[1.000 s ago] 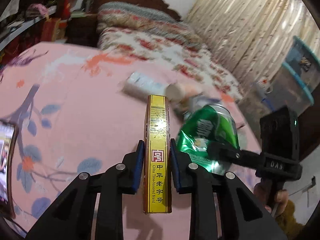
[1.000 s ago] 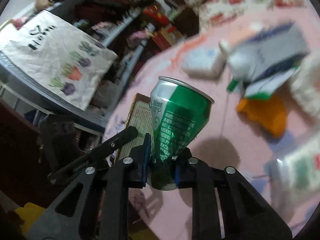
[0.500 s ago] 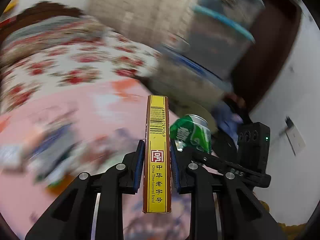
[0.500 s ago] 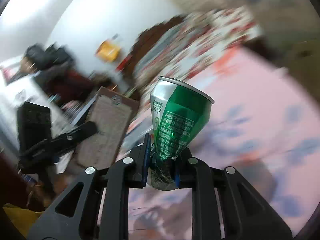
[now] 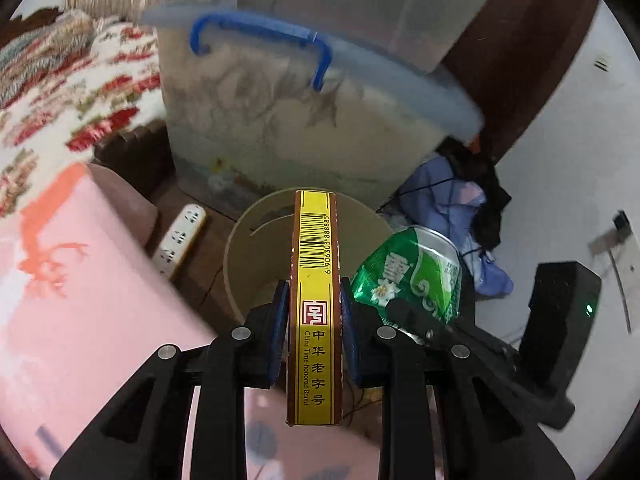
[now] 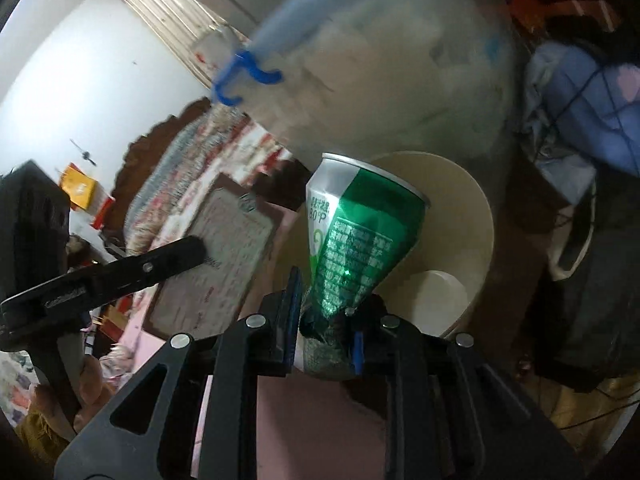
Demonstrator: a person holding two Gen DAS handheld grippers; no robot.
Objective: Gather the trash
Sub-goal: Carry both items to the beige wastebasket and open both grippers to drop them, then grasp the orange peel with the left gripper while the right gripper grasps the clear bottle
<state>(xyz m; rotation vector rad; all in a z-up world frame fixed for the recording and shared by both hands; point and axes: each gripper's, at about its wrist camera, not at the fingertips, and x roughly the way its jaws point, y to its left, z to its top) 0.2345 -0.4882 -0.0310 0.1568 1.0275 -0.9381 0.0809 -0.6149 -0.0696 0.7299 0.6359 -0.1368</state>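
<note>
Left gripper clamps yellow-edged box; right gripper, just loosening, pinches crushed green can.

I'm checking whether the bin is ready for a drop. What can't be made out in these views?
- Bin floor, left wrist view: hidden behind the yellow box.
- Bin contents, right wrist view: the green can covers most; one pale object, unidentifiable.
- Storage tub: contents blurred.
</note>
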